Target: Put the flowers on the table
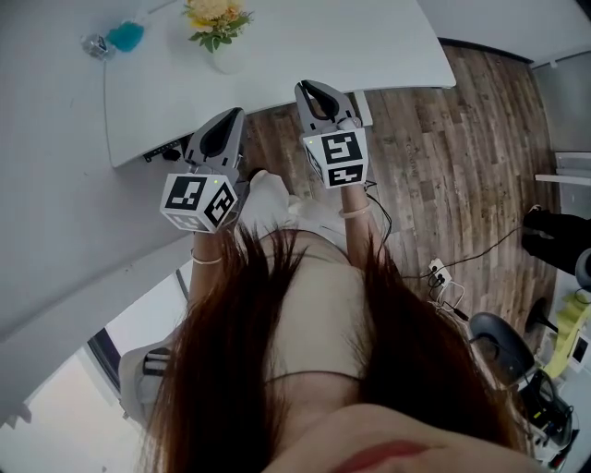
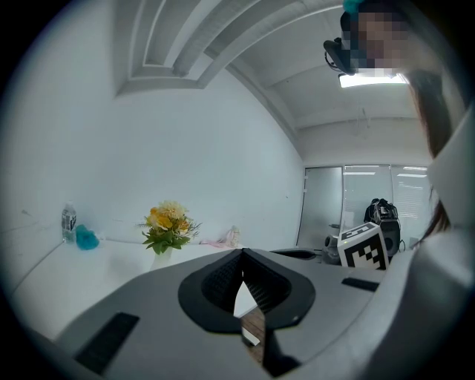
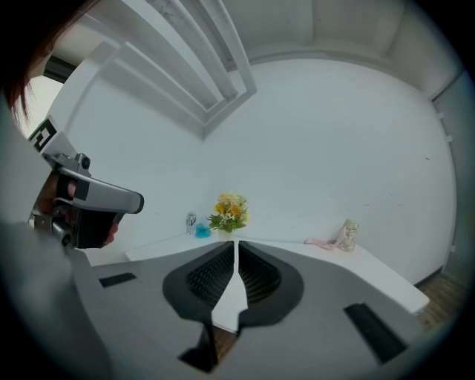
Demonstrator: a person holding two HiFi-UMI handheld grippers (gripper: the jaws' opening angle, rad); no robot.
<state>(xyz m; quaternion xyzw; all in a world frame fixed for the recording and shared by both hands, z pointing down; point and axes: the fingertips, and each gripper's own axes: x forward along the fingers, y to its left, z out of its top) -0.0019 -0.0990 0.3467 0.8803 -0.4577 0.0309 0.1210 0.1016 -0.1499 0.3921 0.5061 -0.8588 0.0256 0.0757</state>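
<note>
A bunch of yellow and orange flowers (image 1: 214, 18) stands in a white vase on the white table (image 1: 305, 51), at its far side. The same flowers (image 2: 169, 225) show in the left gripper view and, further off, the flowers (image 3: 230, 211) show in the right gripper view. My left gripper (image 1: 231, 115) is held before the table's near edge, its jaws shut with nothing between them. My right gripper (image 1: 307, 88) is beside it, over the table's edge, also shut and empty. Both are well short of the flowers.
A blue object (image 1: 125, 37) and a small can (image 1: 95, 44) stand left of the vase. A jar with a pink cloth (image 3: 347, 234) sits further right on the table. Wooden floor (image 1: 443, 166), cables and a black chair (image 1: 499, 337) lie to the right.
</note>
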